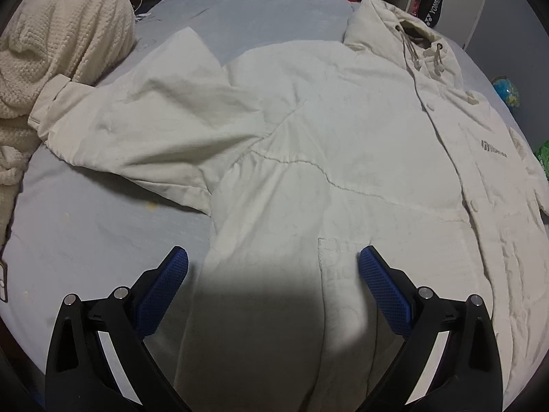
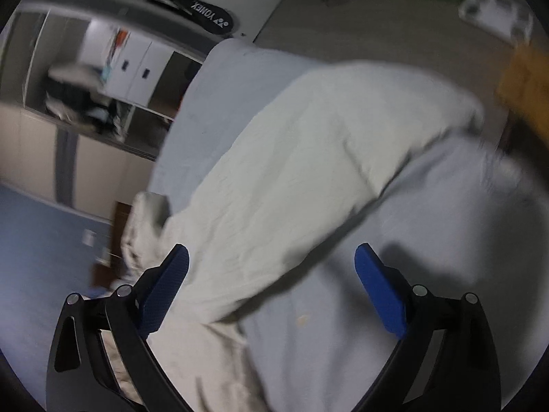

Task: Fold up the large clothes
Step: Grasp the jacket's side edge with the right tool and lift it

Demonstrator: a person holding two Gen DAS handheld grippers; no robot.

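White hooded coat lay spread front-up on the bed, one sleeve reaching toward a cream knit blanket; far edge cut off by frame. Left gripper hovered over the hem, jaws apart, empty. Right gripper jaws apart too; right view blurred, coat partly cropped.
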